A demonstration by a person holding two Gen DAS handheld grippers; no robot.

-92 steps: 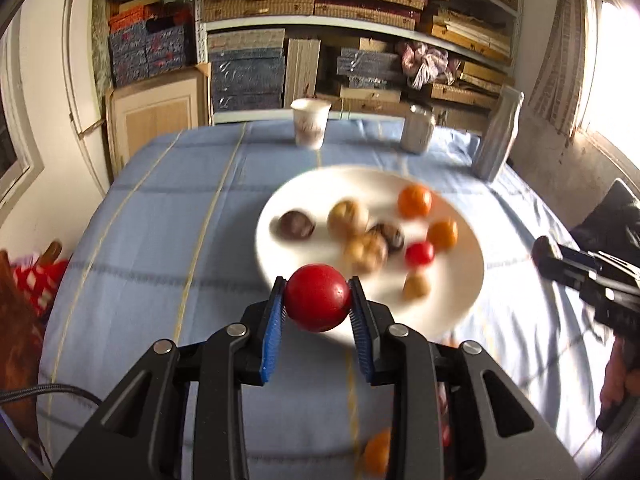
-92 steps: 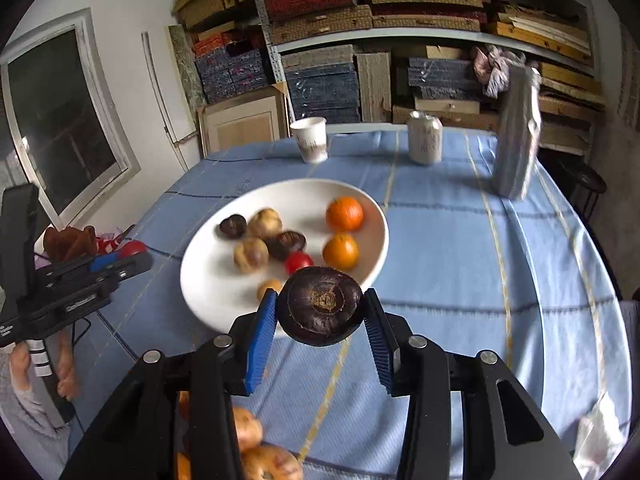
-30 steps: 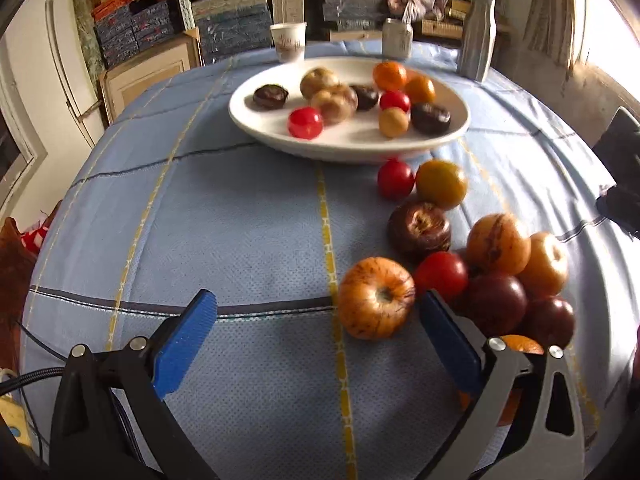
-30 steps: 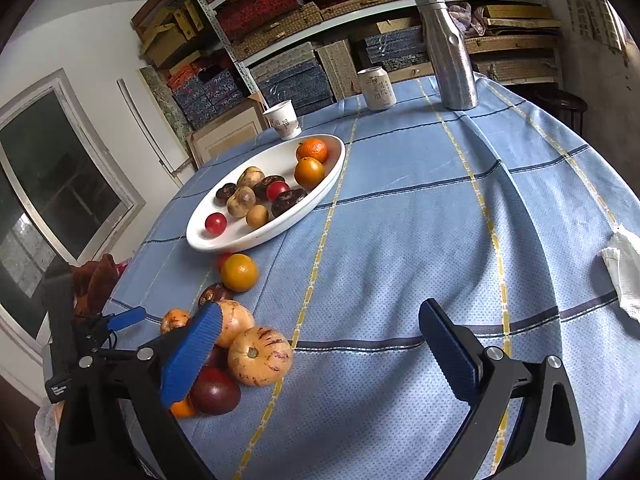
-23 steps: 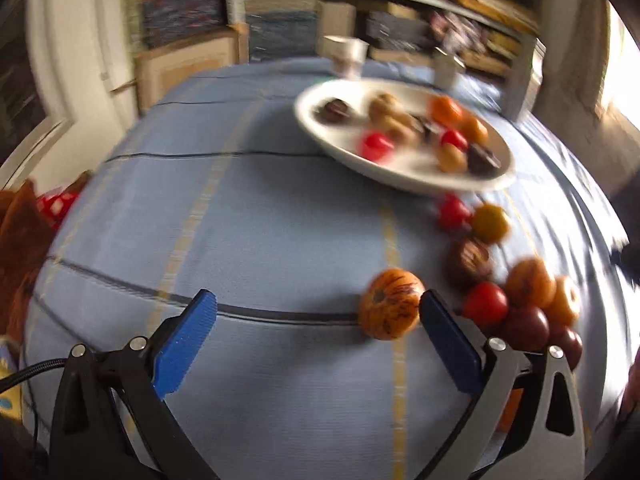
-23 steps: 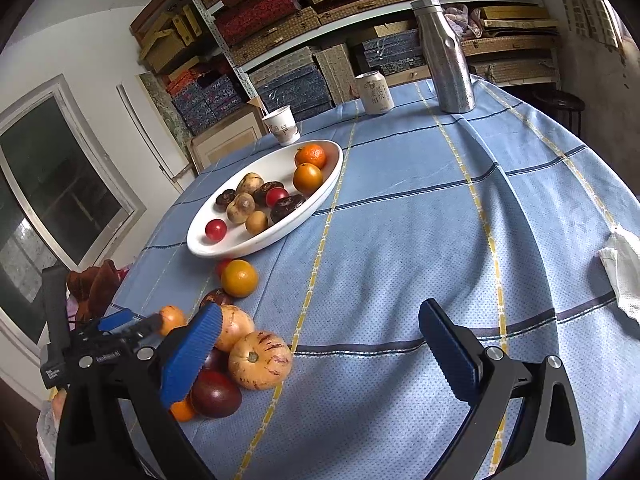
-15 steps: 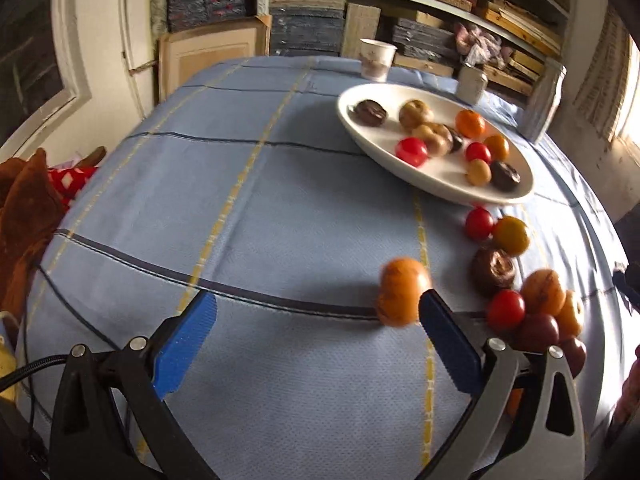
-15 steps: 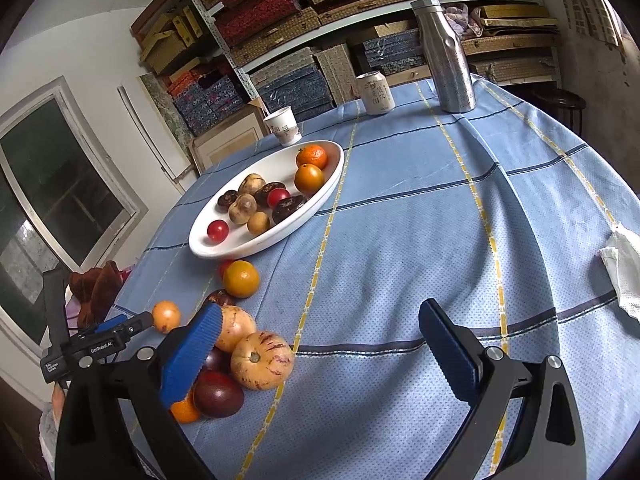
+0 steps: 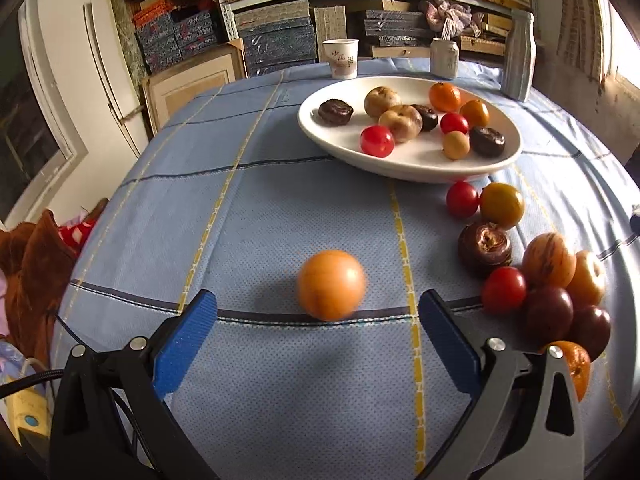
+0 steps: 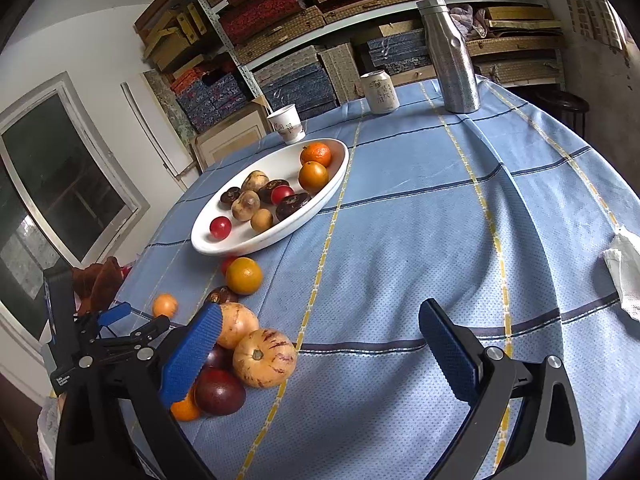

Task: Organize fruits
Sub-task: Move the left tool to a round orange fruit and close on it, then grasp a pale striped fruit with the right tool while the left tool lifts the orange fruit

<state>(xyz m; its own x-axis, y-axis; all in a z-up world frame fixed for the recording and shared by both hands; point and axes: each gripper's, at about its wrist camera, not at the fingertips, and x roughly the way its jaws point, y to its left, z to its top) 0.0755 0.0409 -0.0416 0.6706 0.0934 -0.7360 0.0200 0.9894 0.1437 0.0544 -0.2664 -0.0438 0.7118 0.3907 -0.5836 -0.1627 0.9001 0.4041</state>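
Observation:
A white plate (image 9: 416, 166) (image 10: 320, 200) holds several fruits on the blue tablecloth. My left gripper (image 9: 318, 344) is open and empty. A lone orange fruit (image 9: 331, 290) (image 10: 164, 305), blurred, lies on the cloth just beyond and between its fingertips. A pile of loose fruits (image 9: 552, 280) lies to its right, with a red one (image 9: 462, 199) and a yellow one (image 9: 501, 205) nearer the plate. My right gripper (image 10: 320, 346) is open and empty above the cloth, right of the same pile (image 10: 256, 352). The left gripper (image 10: 116, 326) shows at the left of the right wrist view.
A paper cup (image 9: 340, 58), a can (image 9: 443, 58) and a steel bottle (image 10: 450, 56) stand at the table's far edge. A white cloth (image 10: 626, 268) lies at the right edge. Shelves of boxes stand behind the table. A brown bag (image 9: 32, 264) sits left of it.
Both grippers let go of their fruits onto the plate and drew back open. The orange fruit has rolled left, away from the pile, to in front of my left gripper.

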